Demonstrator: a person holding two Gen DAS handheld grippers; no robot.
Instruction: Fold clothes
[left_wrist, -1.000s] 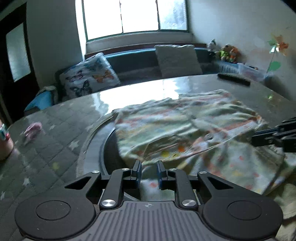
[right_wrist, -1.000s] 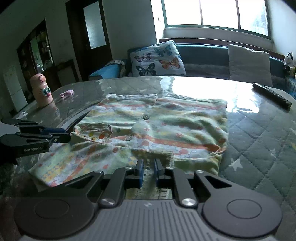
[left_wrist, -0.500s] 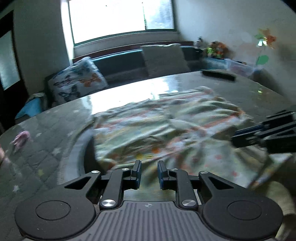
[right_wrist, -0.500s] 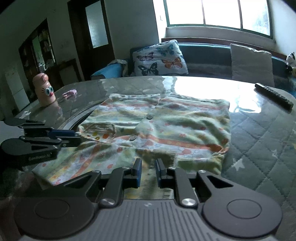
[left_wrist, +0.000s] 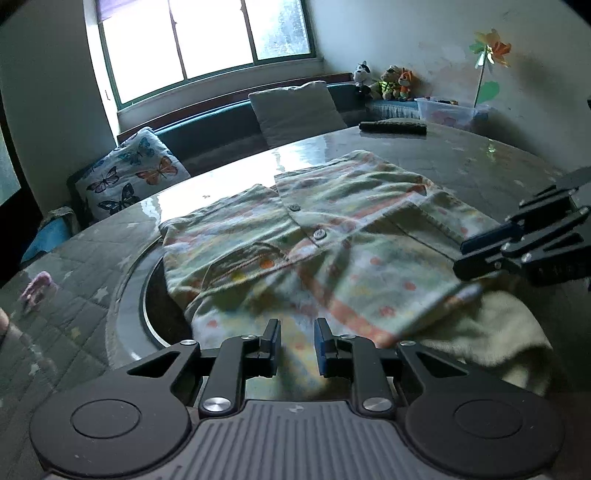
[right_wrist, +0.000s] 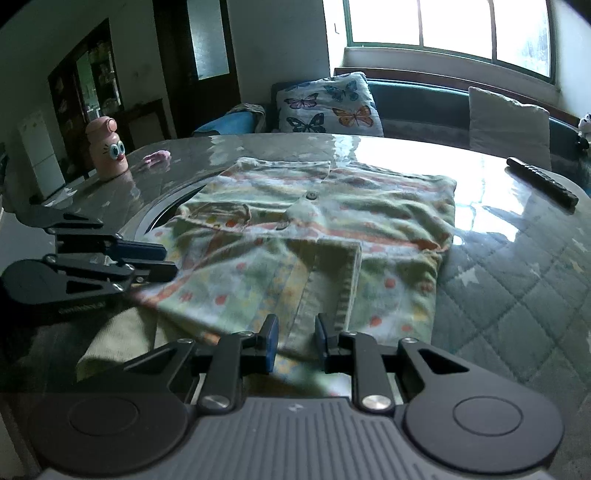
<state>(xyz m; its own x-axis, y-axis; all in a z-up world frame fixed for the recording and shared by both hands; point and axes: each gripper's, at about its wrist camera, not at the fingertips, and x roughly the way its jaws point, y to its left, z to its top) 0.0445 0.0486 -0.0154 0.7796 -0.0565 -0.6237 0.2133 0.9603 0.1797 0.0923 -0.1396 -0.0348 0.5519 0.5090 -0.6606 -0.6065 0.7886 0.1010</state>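
Under shirt (right_wrist: 314, 236), near hem blurred; grip unclear.

right tongs (right_wrist: 293, 341) opening, shirt hem (right_wrist: 321, 280) released

Left wrist: low, close over bench (left_wrist: 461, 155), facing window (left_wrist: 207, 48).
Right wrist: likewise, angled leftward.
Shared: patterned shirt (left_wrist: 332, 236), its near hem somewhat blurred.

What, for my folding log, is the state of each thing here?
Shirt: spread flat, buttoned, partly folded.
Left gripper: jaws slightly apart over the shirt, gripping nothing.
Right gripper: jaws have just been opening, cloth between them but not pinched.
Remote: lying flat.
Bottle: upright, capped.
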